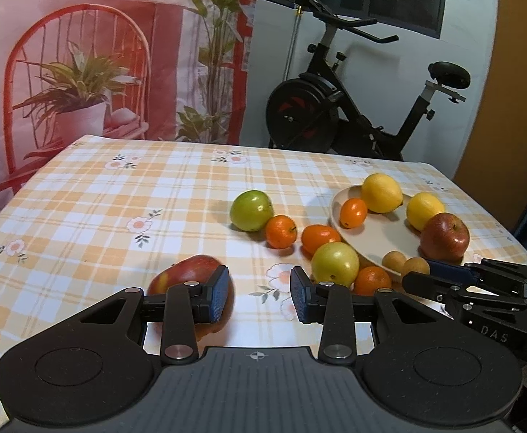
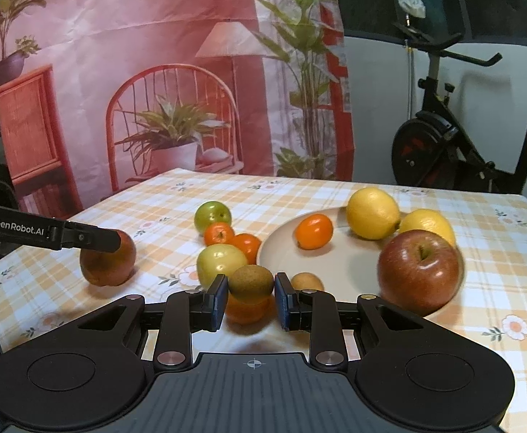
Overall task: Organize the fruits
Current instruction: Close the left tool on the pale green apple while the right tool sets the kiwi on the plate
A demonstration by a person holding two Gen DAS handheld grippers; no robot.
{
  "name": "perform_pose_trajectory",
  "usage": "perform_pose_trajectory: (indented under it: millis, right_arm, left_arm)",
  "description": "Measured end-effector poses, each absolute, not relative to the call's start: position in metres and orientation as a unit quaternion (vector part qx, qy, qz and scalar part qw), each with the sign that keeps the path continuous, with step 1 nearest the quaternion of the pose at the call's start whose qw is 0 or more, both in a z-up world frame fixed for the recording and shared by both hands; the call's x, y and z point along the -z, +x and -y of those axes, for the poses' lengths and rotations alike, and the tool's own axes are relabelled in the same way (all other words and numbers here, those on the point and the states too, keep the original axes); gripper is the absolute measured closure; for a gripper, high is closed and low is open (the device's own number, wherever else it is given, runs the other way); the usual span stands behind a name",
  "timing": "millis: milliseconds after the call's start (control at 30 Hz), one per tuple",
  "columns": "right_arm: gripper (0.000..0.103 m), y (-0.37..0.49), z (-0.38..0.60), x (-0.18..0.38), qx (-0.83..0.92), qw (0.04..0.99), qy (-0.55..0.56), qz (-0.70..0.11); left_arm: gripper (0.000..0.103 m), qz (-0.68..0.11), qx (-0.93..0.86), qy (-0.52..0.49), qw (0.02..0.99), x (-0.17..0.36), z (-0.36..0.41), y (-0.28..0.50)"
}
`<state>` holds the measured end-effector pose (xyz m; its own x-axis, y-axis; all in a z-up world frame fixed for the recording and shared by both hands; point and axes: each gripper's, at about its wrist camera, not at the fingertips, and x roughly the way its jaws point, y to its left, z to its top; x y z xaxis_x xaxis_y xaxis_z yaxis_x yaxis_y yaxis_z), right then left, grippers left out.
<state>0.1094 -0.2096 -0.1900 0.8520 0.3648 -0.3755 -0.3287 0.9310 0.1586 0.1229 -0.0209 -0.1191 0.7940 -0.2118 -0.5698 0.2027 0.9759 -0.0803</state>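
My left gripper [image 1: 258, 294] is open and empty, just right of a red mango [image 1: 187, 274] lying on the checked tablecloth; its left finger overlaps the mango. My right gripper [image 2: 251, 299] is shut on a brown kiwi [image 2: 251, 283], held above an orange [image 2: 245, 312] beside the beige plate [image 2: 335, 259]. The plate holds two lemons [image 2: 371, 213], a red apple [image 2: 418, 270], a small orange [image 2: 314, 231] and another kiwi [image 2: 306, 281]. Two green apples [image 1: 252, 210] [image 1: 335, 263] and several oranges [image 1: 281, 231] lie left of the plate.
The table [image 1: 83, 198] runs back to a printed backdrop curtain [image 1: 101, 54]. An exercise bike [image 1: 353, 108] stands behind the table's far right edge. The right gripper's body shows at the lower right of the left wrist view [image 1: 480, 288].
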Motion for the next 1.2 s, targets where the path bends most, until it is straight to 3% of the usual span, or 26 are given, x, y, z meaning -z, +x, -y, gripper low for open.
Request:
perform_pose_trajectory:
  millis: [533,633,867,1200]
  right_arm:
    - [0.077,0.110,0.229,0.190,-0.168,0.964,0.069,-0.193]
    - [0.077,0.110,0.233,0.190,-0.165,0.965,0.073,-0.192]
    - [0.077,0.110,0.239,0.192,-0.161,0.964,0.083,-0.193]
    - [0.077,0.113,0.244,0.195,-0.157,0.964,0.089,-0.195]
  left_arm:
    - [0.062,-0.342,0.165,0.003,0.925,0.124,0.060,0.154]
    - [0.055,-0.354,0.170,-0.005,0.920,0.126,0.066,0.164]
    - [0.055,-0.380,0.173,-0.018,0.909,0.133,0.076,0.183]
    - [0.055,-0.437,0.168,-0.087,0.879,0.144,0.068,0.209]
